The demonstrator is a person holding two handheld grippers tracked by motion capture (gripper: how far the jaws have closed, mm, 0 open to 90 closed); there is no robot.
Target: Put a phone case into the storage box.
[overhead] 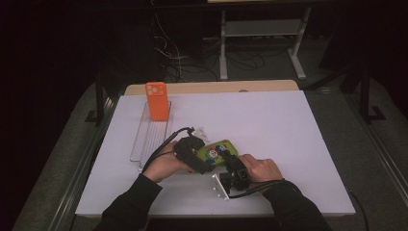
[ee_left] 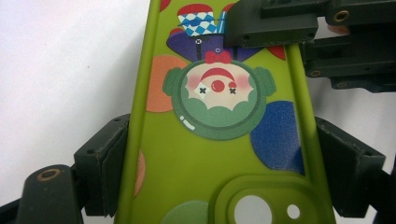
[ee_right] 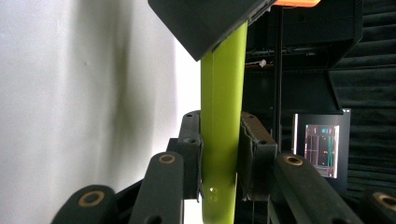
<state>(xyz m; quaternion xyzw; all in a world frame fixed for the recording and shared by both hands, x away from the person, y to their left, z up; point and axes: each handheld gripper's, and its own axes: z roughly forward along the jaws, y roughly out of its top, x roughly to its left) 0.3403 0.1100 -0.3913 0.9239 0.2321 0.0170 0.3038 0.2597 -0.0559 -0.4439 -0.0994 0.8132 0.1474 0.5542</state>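
Nearest, a lime-green phone case [overhead: 217,153] printed with a clown and coloured dots is pinched across its width by the left gripper [ee_left: 219,163] and across its thin edge by the right gripper [ee_right: 219,161], above the white table [overhead: 288,125].

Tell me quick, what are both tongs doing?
Left tongs: closed across the green phone case.
Right tongs: closed on the case's edge.

Two phone cases, one green [overhead: 216,151], one orange [overhead: 157,100]; one wire rack [overhead: 144,137].
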